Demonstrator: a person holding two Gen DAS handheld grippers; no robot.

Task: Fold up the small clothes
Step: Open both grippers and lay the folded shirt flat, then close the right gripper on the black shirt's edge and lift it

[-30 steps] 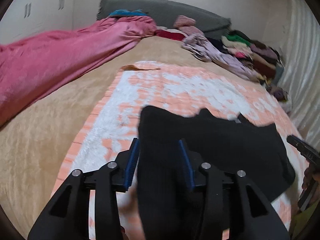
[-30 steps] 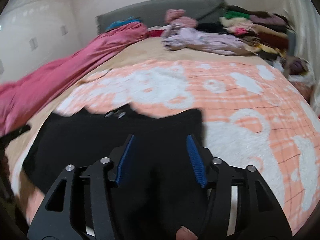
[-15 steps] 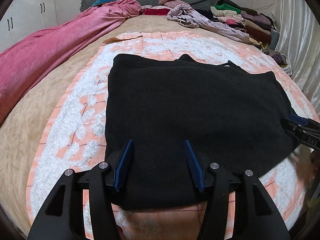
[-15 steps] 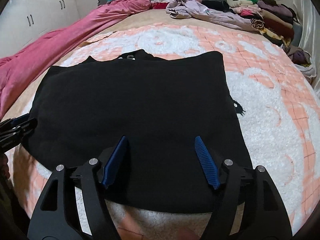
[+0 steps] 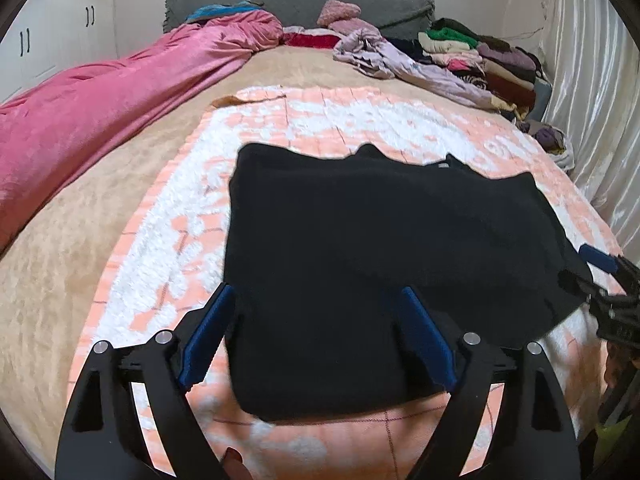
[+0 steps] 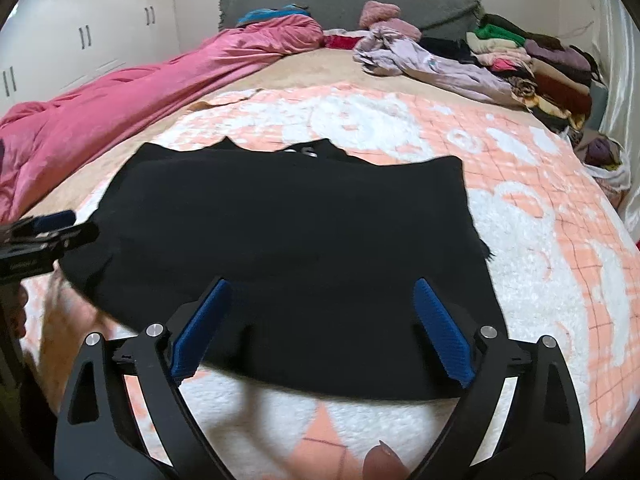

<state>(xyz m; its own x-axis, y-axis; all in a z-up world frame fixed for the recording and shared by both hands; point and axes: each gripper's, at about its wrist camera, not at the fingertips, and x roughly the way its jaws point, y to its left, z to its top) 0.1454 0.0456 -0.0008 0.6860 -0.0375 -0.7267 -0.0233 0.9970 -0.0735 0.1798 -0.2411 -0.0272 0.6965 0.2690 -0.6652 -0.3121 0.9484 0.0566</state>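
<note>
A black garment lies spread flat on an orange and white blanket on the bed; it also shows in the right wrist view. My left gripper is open and empty above the garment's near left hem. My right gripper is open and empty above the near right hem. The right gripper shows at the right edge of the left wrist view. The left gripper shows at the left edge of the right wrist view.
A pink duvet runs along the bed's left side. A lilac garment and a pile of folded clothes lie at the far right by the grey headboard. A curtain hangs at the right.
One second ago both grippers held the garment's hem with jaws narrower. The garment has been laid flat, both jaws have opened wide, and both grippers have drawn back toward the near edge.
</note>
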